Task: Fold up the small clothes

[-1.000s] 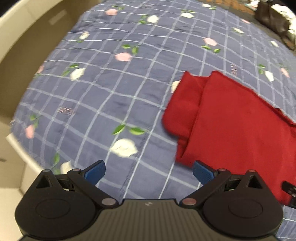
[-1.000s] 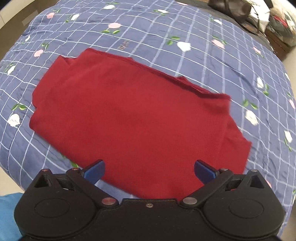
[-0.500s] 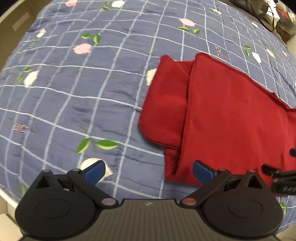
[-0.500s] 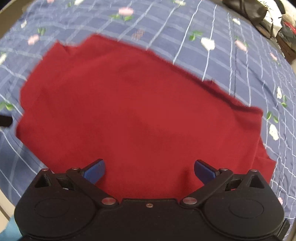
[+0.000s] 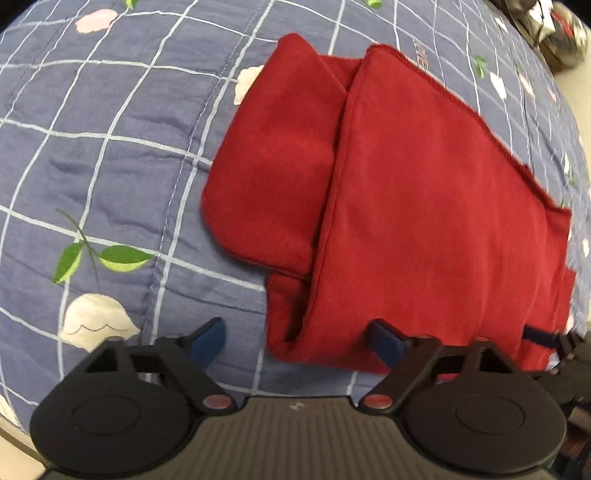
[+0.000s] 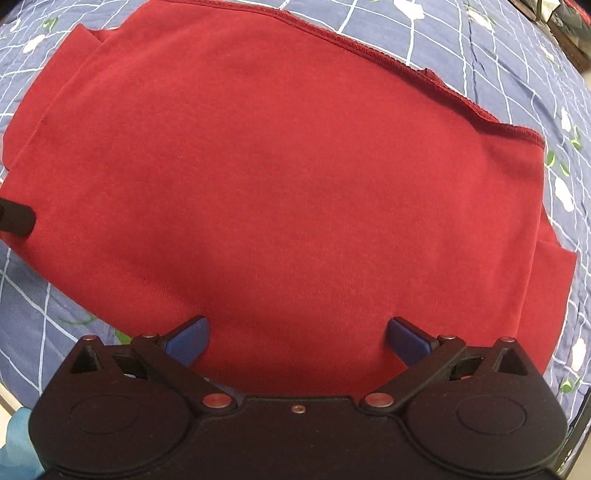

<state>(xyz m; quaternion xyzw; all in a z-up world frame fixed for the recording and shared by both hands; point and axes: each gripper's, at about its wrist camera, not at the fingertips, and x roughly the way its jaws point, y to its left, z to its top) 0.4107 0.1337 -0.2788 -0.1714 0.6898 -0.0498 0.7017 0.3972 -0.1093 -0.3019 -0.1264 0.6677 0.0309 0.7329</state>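
Observation:
A red garment (image 5: 424,192) lies flat on a blue checked bedspread (image 5: 92,147), partly folded, with a sleeve tucked out at its left. My left gripper (image 5: 295,341) is open low over the garment's near left corner, whose doubled edge lies between the blue fingertips (image 5: 208,338). In the right wrist view the same red garment (image 6: 277,177) fills the frame. My right gripper (image 6: 297,341) is open just over its near edge, with cloth lying between the jaws but not pinched. The tip of the right gripper shows at the lower right of the left wrist view.
The bedspread (image 6: 498,55) carries white grid lines and pink, white and green flower prints. Dark bags (image 5: 554,33) sit beyond the bed at the far right. The bed's near edge runs just under both grippers. A light blue patch (image 6: 18,443) shows at lower left.
Both grippers have come down and forward toward the garment's near edge, so it looms larger. The left one swung right from bare bedspread to the garment's left corner. Both stayed open.

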